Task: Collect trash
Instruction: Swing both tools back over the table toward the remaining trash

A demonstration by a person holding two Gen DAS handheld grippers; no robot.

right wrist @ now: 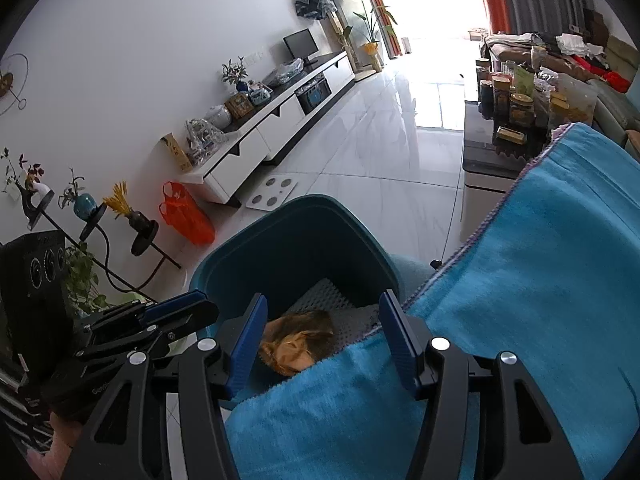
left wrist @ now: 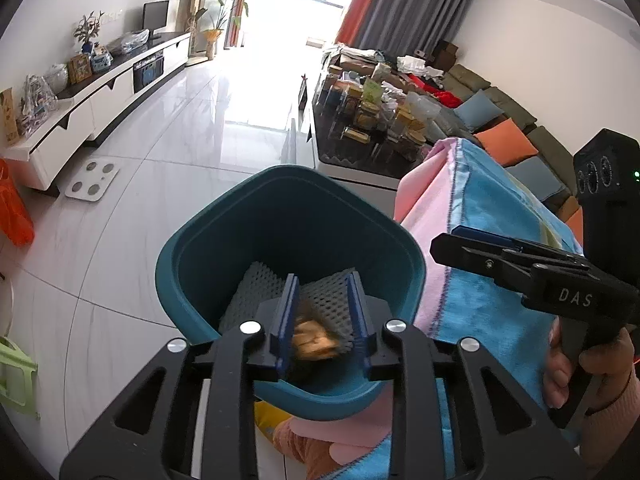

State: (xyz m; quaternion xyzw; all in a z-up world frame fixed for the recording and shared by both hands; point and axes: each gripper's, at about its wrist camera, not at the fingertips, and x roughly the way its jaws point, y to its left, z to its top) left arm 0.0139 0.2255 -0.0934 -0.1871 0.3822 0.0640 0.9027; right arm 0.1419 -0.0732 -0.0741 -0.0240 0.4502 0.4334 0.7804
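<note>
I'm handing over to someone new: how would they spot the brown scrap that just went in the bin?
Find the teal bin on the white floor, beside the blue towel. Inside lies grey dimpled foam. The scrap sits on it: the only crumpled, brown-orange thing in there.

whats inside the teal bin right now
Inside the teal bin lie grey perforated foam mesh and a brownish crumpled piece of trash. The bin's near bottom is hidden by the left gripper in one view and the blue towel in the other.
</note>
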